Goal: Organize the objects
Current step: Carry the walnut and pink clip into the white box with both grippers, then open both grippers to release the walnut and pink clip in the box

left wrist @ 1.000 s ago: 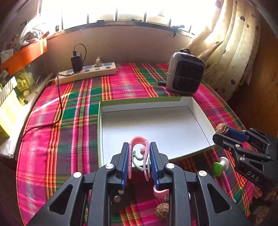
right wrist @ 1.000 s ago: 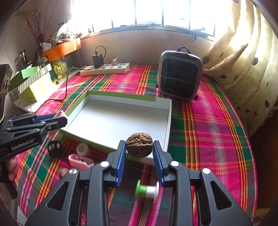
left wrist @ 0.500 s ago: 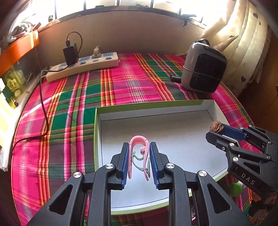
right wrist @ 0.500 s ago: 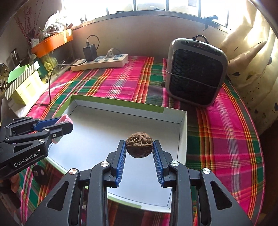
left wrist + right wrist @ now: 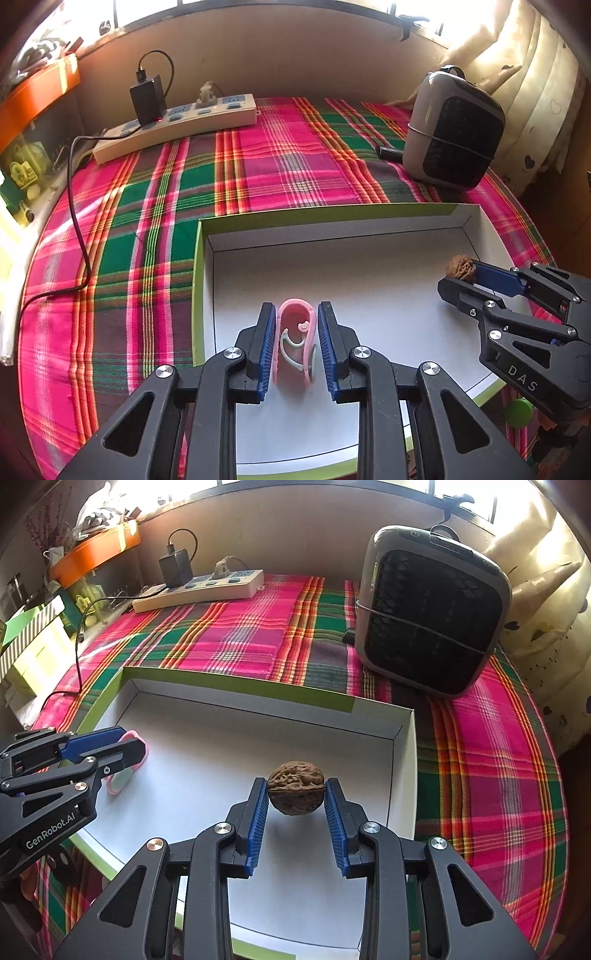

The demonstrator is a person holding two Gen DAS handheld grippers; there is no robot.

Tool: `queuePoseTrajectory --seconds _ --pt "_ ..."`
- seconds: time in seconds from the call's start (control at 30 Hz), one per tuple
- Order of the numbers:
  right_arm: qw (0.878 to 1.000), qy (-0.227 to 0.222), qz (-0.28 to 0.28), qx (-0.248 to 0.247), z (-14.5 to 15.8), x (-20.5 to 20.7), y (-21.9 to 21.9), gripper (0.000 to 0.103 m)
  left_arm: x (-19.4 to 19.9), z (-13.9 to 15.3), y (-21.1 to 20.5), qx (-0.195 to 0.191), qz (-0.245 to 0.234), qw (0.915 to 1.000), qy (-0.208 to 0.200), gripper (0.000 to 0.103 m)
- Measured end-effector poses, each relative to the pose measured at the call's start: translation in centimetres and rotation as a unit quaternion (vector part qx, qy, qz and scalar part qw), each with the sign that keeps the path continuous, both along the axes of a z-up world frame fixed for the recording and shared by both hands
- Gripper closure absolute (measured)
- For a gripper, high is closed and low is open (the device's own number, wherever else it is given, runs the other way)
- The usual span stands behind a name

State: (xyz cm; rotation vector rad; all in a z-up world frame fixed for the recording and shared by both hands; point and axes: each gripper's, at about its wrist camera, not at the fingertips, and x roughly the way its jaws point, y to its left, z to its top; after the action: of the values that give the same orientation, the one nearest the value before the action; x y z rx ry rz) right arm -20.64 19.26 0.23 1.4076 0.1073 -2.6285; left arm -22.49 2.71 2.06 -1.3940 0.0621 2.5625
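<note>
Light: bright daylight from the window (image 5: 295, 3) along the top, washing out the sill.
Wall: plain beige wall (image 5: 295, 62) under the sill.
Curtain: cream curtain (image 5: 524, 92) with small hearts, at right.
Desk: covered by a pink, green and orange plaid cloth (image 5: 266, 162).
Back edge: white power strip (image 5: 177, 123) with a black charger (image 5: 147, 98) plugged in.
Right rear: grey fan heater (image 5: 432, 609), standing upright.
Left side: orange tray (image 5: 96, 554) on a shelf.

Left gripper (image 5: 295, 314) pinches a pink clip (image 5: 295, 343) over the white tray (image 5: 369, 266).
</note>
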Motion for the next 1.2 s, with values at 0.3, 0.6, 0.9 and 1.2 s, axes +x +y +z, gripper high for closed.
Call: queuePoseTrajectory --seconds 0.3,0.6,0.9,1.2 --pt "1.000 -0.003 -0.002 0.002 -0.4 -0.2 0.0 0.070 -0.1 -0.5 0.1 -0.003 0.000 1.0000 -0.005 0.081" --pt "1.000 -0.007 -0.006 0.005 -0.5 -0.4 -0.2 0.070 -0.1 -0.5 0.2 -0.003 -0.002 1.0000 -0.007 0.080" --pt "1.000 -0.001 -0.011 -0.002 -0.3 -0.1 0.0 0.058 0.2 -0.1 -0.2 0.004 0.005 1.0000 -0.002 0.069" --pt "1.000 0.016 -0.017 -0.011 0.8 1.2 0.3 0.049 1.8 1.2 -0.8 0.013 0.003 0.9998 0.016 0.065"
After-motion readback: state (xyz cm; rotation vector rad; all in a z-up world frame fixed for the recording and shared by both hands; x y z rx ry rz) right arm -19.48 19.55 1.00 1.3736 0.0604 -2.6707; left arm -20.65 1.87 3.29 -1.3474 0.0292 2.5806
